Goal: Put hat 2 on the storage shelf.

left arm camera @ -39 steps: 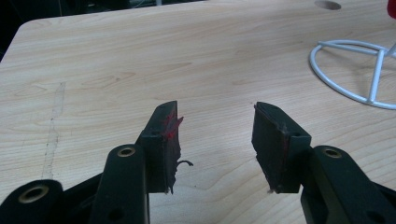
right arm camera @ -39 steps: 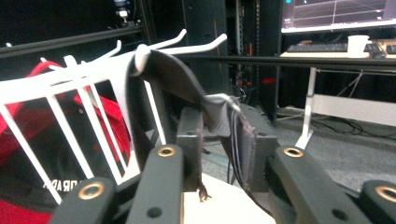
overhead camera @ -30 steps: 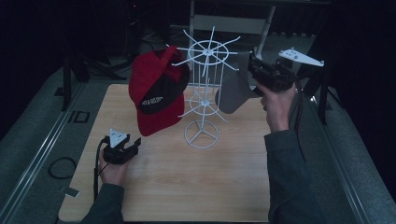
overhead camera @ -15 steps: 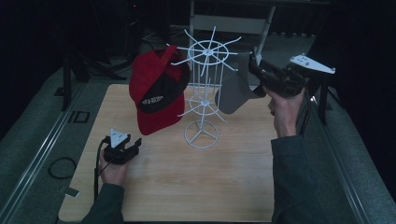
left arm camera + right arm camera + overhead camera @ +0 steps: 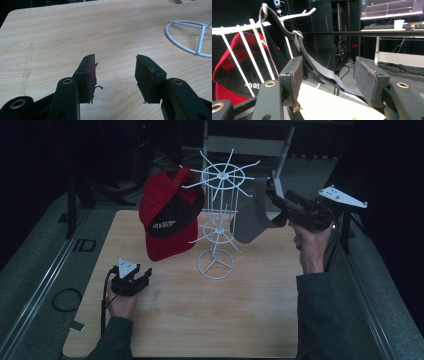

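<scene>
A white wire rack (image 5: 216, 220) stands mid-table on a ring base (image 5: 186, 37). On its left spokes hangs a red and black cap (image 5: 167, 220); on its right spokes hangs a grey cap (image 5: 250, 217). My right gripper (image 5: 274, 196) is held in the air at the grey cap's back. Its jaws have just been opening, and the right gripper (image 5: 329, 75) now stands open. The grey strap (image 5: 312, 60) runs between the pads without touching them. My left gripper (image 5: 140, 274) rests low at the table's front left. The left gripper (image 5: 115, 68) is open with nothing in it.
The wooden table (image 5: 200, 320) has metal rails along both sides. A loose cable (image 5: 64, 299) lies on the floor at the left. Beyond the rack are a desk with a monitor (image 5: 392, 7), a keyboard and a cup (image 5: 399, 24).
My right gripper has let go of the grey cap's strap and drawn back to the right and slightly down. The grey cap stays hanging on the rack. My left gripper has not moved.
</scene>
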`<state>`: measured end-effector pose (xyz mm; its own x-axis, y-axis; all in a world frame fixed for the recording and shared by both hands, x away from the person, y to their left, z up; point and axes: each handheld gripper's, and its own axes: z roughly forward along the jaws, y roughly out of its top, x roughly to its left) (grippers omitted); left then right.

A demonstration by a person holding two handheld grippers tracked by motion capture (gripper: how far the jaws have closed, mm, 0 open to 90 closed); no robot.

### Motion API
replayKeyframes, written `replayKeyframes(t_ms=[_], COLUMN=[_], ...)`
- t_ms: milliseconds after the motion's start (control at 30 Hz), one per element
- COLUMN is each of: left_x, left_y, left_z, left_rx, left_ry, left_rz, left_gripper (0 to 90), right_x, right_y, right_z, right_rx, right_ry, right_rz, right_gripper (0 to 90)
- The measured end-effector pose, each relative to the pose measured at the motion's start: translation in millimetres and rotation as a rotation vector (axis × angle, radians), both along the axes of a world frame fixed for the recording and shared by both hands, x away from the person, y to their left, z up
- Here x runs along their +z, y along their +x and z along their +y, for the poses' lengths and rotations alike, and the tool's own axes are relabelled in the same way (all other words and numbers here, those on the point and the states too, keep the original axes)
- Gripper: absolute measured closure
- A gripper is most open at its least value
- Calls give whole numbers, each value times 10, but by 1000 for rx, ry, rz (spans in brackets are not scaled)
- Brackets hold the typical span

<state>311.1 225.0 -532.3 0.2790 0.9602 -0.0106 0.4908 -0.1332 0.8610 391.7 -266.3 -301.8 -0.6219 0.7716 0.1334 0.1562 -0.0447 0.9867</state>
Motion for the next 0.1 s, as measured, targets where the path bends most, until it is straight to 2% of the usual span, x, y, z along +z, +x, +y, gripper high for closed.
replayKeyframes(t_ms=[100], left_x=[0], left_y=[2], left_z=[1], left_rx=[1], left_ry=[0], left_rz=[0], left_gripper=[518], right_x=[-12], right_y=[-1], right_z=[-28], right_rx=[-3], right_ry=[0], right_rz=[1], right_gripper=[404])
